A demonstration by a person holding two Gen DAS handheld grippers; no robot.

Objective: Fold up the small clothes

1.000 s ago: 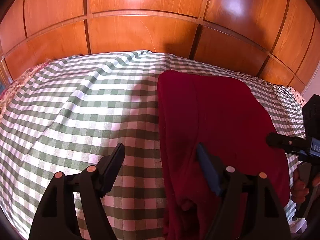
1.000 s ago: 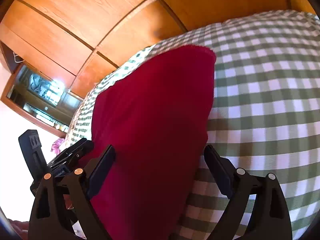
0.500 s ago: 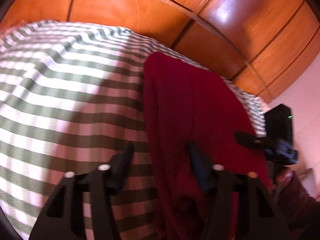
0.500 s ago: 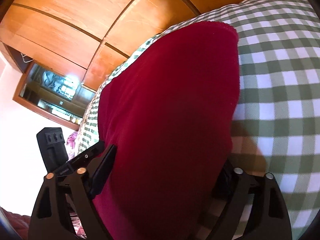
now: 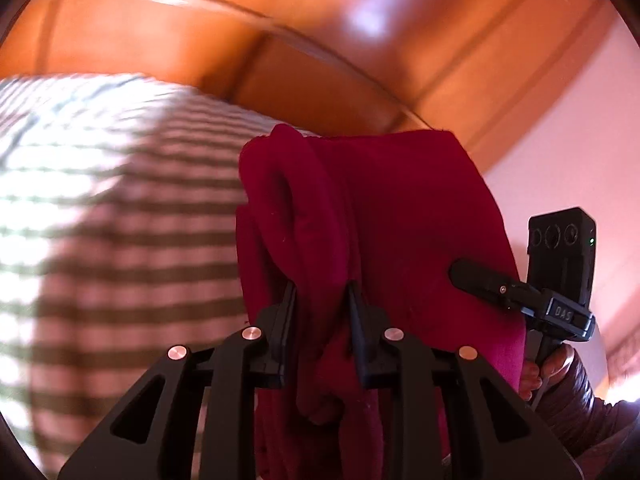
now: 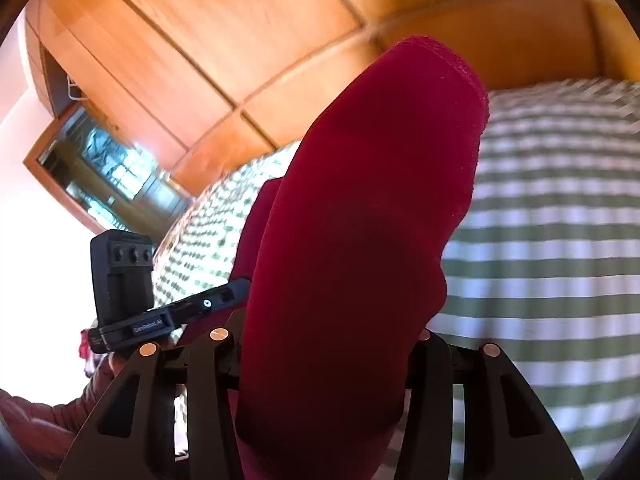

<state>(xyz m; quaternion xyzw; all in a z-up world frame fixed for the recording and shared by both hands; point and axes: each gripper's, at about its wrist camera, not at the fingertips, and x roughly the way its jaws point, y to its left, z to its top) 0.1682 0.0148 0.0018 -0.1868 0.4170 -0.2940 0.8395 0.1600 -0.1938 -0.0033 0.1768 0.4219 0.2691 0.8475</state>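
- Checked bedcover (image 5: 120, 240) lay bare left of my grippers.
- Left gripper (image 5: 320, 300) had just closed, pinching red garment (image 5: 400, 220) edge.
- Right gripper (image 6: 324, 360) had just closed, clamping the garment's other bunched edge.

We see a deep red garment (image 5: 400, 216) against bedding (image 5: 120, 240) checked in green and white. Behind it stand glossy orange-brown wooden panels (image 5: 280, 32) beside a pale pink wall (image 5: 560, 140). Our left claw (image 5: 320, 300) and right claw (image 6: 320, 360) are black, with small silver rivets.
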